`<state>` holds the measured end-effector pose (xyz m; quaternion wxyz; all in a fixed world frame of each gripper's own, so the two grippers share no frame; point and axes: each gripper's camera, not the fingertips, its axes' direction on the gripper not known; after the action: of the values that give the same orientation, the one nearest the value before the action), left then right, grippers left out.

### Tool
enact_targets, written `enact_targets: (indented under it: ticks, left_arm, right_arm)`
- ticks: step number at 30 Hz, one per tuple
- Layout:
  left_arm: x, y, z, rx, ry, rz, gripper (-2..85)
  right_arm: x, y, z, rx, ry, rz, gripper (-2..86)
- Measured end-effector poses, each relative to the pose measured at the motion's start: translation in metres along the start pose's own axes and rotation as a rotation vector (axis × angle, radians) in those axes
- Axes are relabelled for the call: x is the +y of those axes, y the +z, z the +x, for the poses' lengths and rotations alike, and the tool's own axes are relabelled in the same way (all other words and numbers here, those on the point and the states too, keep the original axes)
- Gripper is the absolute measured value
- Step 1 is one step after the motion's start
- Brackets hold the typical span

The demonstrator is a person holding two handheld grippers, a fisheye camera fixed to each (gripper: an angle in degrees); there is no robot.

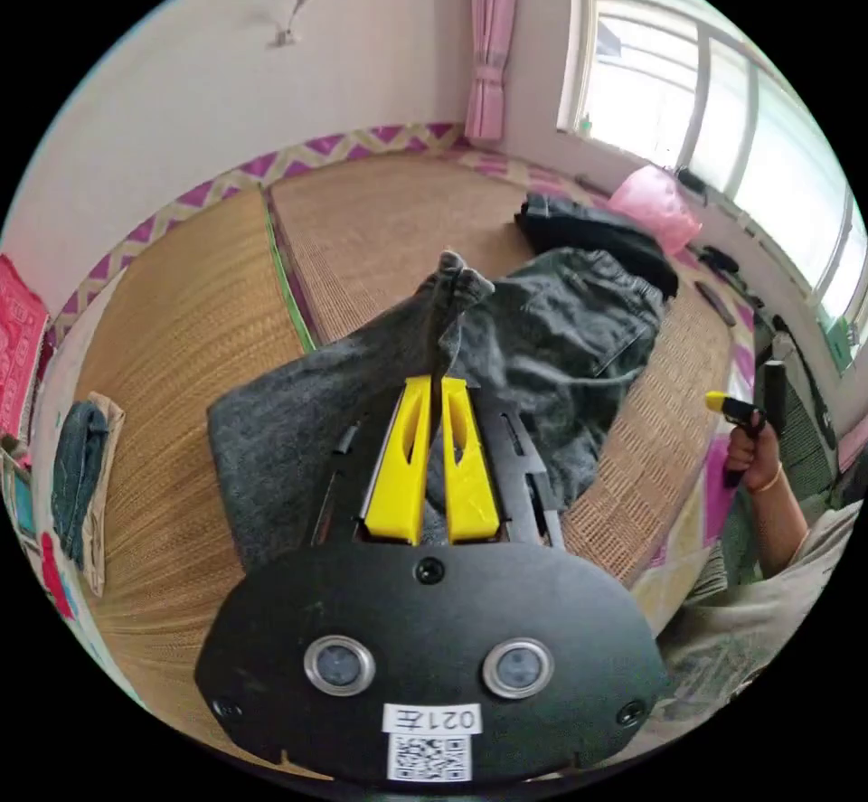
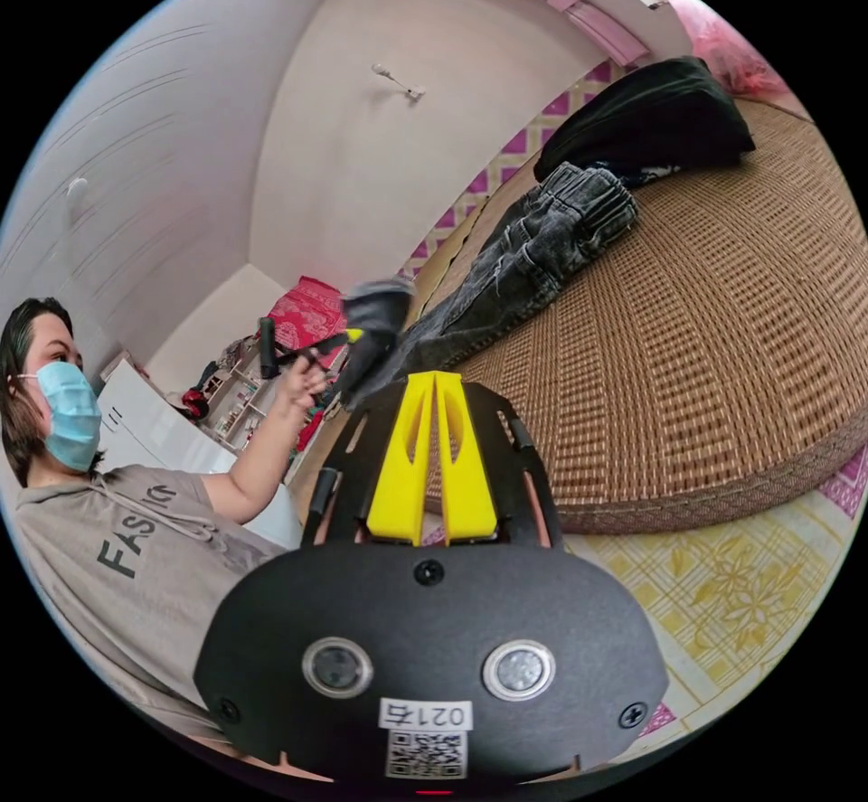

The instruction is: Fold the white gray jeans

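On the woven straw mat [image 1: 181,314], the gray jeans [image 1: 561,332] are laid lengthwise (waistband far), hem pinched in the left claw [image 1: 440,386]; the right claw [image 2: 434,379] is closed, empty.

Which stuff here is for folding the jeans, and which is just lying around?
For the job: jeans, left gripper pinching them, right gripper, woven mat.

Lying about: black clothes, pink bag, folded clothes.

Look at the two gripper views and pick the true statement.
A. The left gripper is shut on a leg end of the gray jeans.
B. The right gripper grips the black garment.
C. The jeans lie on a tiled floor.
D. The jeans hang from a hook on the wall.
A: the left gripper pinches a leg end of the gray jeans, lifted above the woven mat.
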<state>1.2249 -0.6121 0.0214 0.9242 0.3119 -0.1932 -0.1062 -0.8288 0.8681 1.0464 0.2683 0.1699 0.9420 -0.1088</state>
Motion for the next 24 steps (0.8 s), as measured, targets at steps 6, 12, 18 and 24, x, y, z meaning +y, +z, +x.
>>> enact_targets:
  ticks: [6, 12, 18, 24]
  left_arm:
    - [-0.010, 0.064, 0.046, -0.008, -0.044, -0.051, 1.5]
    - [-0.019, 0.065, 0.084, 0.058, 0.194, -0.099, 5.1]
    - [-0.021, 0.027, 0.038, 0.269, 0.044, 0.047, 1.8]
    - [0.001, 0.056, -0.022, 0.471, -0.139, -0.007, -0.6]
  right_arm:
    - [0.005, -0.015, -0.003, -0.029, 0.002, 0.045, -0.6]
    - [0.003, -0.015, -0.018, -0.015, -0.026, 0.036, -0.6]
    - [-0.006, -0.011, -0.032, 0.007, -0.015, 0.031, -0.5]
    - [-0.025, -0.003, -0.046, 0.073, 0.031, 0.017, 2.2]
